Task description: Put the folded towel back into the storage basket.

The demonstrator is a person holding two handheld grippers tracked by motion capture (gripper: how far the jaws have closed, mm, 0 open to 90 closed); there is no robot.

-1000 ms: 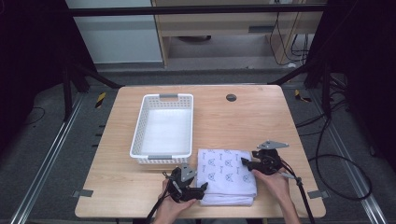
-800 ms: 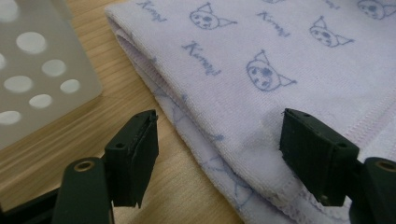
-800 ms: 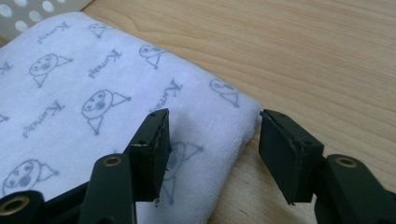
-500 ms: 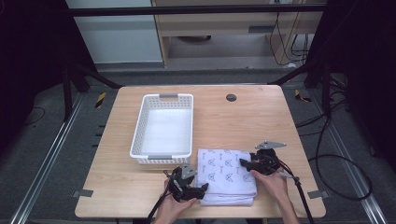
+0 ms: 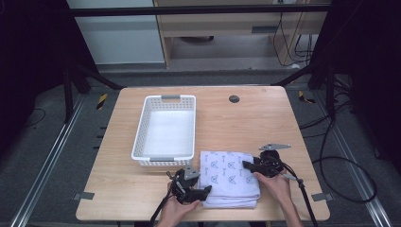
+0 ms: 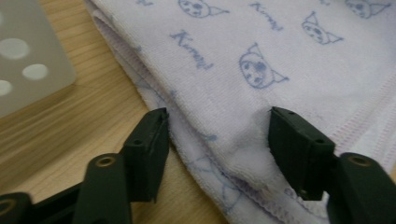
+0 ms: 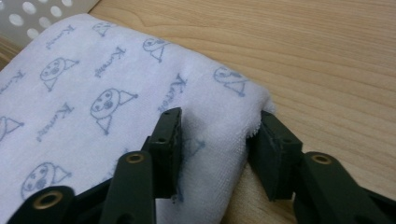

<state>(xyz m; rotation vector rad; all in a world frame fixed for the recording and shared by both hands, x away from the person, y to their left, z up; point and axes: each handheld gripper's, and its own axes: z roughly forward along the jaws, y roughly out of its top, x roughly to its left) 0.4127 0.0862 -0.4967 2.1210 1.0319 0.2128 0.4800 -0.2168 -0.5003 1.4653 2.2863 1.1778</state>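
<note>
Folded towel (image 5: 229, 178) lying on the counter (image 5: 265, 118), just beside the near right corner of the white basket (image 5: 165, 130), which serves as landmark. The towel is pale lilac with a printed cat-face pattern and rests flat in several layers.

Left hand-held gripper (image 5: 204, 190) at the towel's near left corner, on the side toward the basket. In the left gripper view (image 6: 217, 140) its jaws stand wide, one on the bare wood and one over the cloth, with the folded edge between them and not yet pinched.

Right hand-held gripper (image 5: 247, 165) at the towel's right edge, the side away from the basket. In the right gripper view (image 7: 215, 140) its jaws straddle the rounded fold, one on top of the cloth and one against the outer side; they appear close to the cloth but probably not clamped, as the contact is hard to read.

Step in hand, judged: taking hold of the towel at two edges, likely to lift it toward the basket. To do it well, slide each lower jaw under all layers before closing, so that no layer is left behind; close both together and lift evenly, keeping the fold from opening
</note>
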